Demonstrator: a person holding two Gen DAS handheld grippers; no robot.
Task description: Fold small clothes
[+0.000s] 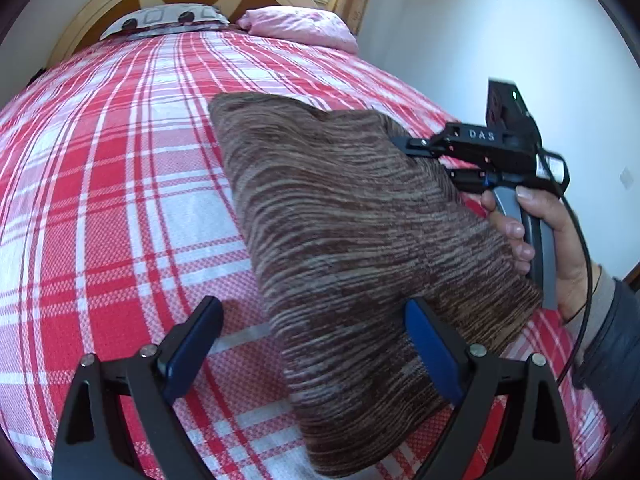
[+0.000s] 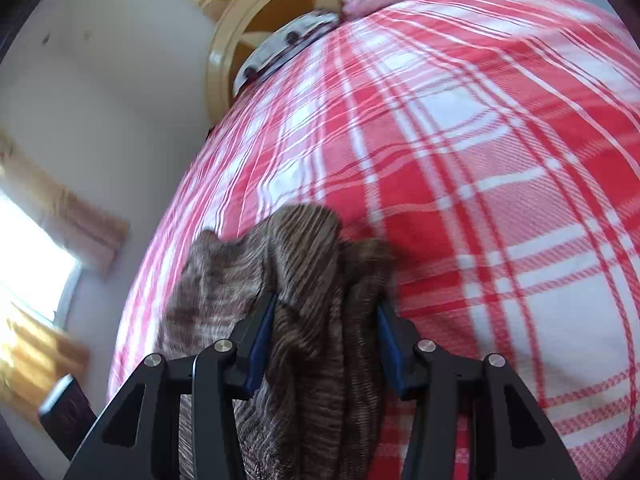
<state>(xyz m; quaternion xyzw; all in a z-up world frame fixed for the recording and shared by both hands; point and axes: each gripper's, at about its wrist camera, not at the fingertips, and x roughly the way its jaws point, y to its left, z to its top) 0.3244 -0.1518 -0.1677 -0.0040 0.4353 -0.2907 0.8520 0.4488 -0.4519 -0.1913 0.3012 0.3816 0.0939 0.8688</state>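
Cloth is bunching between the right claw (image 2: pixel 326 344), which is clamping the brown striped knit garment (image 2: pixel 304 320); only the left wrist view is showing the left claw (image 1: pixel 312 344) gaping, the garment (image 1: pixel 348 264) hanging over the plaid bed (image 1: pixel 120 200).

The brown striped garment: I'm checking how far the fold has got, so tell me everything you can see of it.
The brown striped garment looks like a ribbed knit, streaked dark brown and tan. It seems already doubled into a thick, roughly rectangular wad. The right gripper is shut on one bunched edge, fabric spilling over both pads, and lifts that side, so the piece slants above the red plaid bedspread. The left gripper is open, its right pad against the cloth without clamping it.
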